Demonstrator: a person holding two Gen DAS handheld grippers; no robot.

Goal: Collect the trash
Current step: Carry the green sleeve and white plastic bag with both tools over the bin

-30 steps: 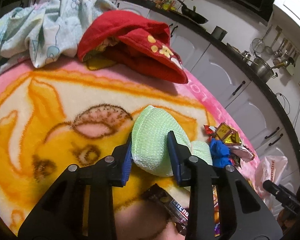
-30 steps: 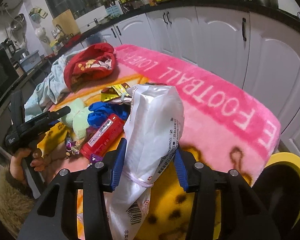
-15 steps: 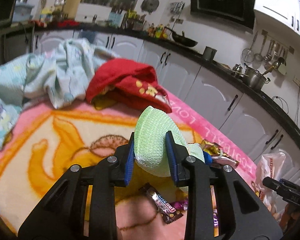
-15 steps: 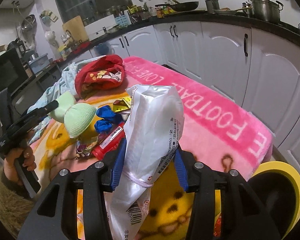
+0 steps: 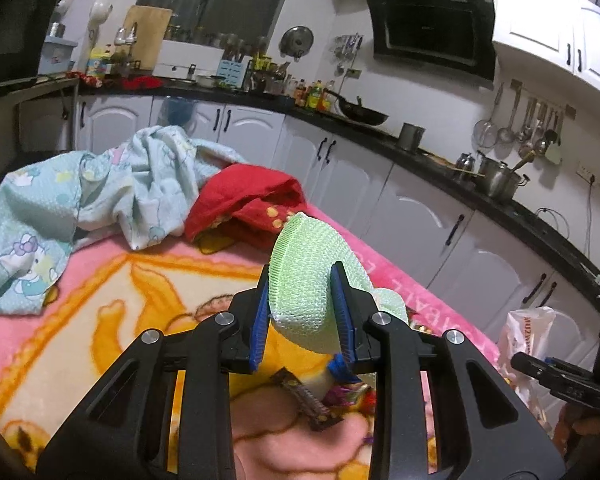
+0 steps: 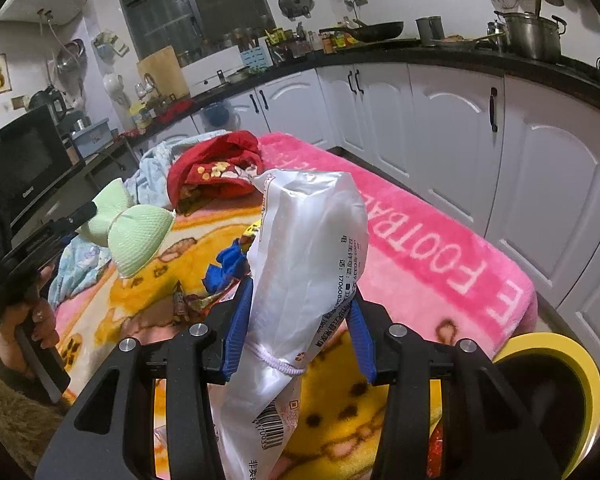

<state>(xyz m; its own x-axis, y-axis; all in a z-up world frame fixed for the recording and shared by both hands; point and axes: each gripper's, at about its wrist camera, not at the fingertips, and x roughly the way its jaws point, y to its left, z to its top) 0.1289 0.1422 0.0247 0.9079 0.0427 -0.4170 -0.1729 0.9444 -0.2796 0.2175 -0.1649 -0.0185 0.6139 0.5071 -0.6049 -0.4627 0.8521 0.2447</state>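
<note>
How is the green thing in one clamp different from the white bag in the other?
The green mesh sponge is soft, woven and pinched at its middle like a bow; the white plastic bag is smooth, crinkled and printed with text and a barcode. The sponge is held by the left gripper clear above the blanket; the bag hangs longer, drooping below the right gripper. Both are squeezed between blue pads.

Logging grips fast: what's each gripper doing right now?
Left gripper: shut on the green mesh foam.
Right gripper: shut on the white plastic bag.
</note>
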